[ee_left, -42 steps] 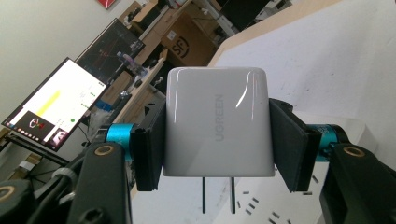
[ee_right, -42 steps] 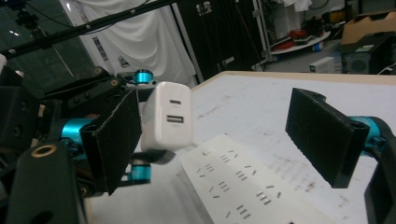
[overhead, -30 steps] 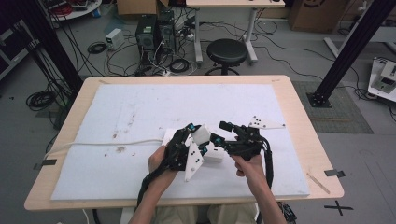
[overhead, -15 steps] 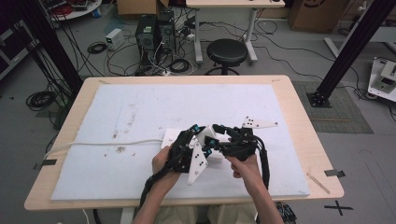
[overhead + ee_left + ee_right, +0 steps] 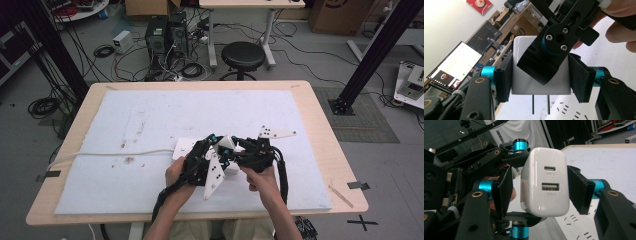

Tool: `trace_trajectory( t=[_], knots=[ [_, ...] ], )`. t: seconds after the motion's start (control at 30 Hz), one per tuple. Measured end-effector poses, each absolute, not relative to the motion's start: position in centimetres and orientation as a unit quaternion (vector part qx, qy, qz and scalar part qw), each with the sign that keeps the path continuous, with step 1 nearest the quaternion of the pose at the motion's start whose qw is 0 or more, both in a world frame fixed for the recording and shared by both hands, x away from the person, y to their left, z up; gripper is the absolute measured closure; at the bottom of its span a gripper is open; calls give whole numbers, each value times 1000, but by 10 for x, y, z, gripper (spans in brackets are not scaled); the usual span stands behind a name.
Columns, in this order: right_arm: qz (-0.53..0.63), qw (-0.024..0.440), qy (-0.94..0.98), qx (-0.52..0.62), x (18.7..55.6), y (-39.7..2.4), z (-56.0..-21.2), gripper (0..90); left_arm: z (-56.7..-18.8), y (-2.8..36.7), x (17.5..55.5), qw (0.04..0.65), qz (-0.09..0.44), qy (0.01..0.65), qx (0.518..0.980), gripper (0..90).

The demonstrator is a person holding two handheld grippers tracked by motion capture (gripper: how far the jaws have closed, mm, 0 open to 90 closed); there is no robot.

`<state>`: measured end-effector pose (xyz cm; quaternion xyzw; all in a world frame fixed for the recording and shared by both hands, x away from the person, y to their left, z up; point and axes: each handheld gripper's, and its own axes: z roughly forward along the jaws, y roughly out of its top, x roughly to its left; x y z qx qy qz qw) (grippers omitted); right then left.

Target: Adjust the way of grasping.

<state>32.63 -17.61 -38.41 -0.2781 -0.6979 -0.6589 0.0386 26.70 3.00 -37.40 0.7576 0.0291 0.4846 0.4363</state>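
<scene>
Charger point(image 5: 545, 181) was up off the table, near the middle front of the white mat point(image 5: 150, 115), pinched sideways by the left gripper point(image 5: 540, 72). Right gripper point(image 5: 540, 188) had just been closing around it, pads looked touching or nearly so, honestly couldn't tell. Risk I saw: if the left one let go early, that slick white shell could slip and drop on its prongs point(image 5: 540, 105).

Bare white mat point(image 5: 150, 115) beyond; cable point(image 5: 100, 156) crosses its left side.
</scene>
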Motion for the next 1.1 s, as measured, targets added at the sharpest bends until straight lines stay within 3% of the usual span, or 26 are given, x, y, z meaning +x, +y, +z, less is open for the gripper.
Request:
trace_trajectory(
  t=[0.67, 1.1],
  knots=[
    [-666, 47, -692, -273, 327, -178, -387, 558, -374, 30, 266, 438, 485, 21, 757, 424],
    [-668, 53, -692, -270, 328, -179, -388, 593, -374, 29, 266, 437, 486, 15, 756, 424]
  ],
)
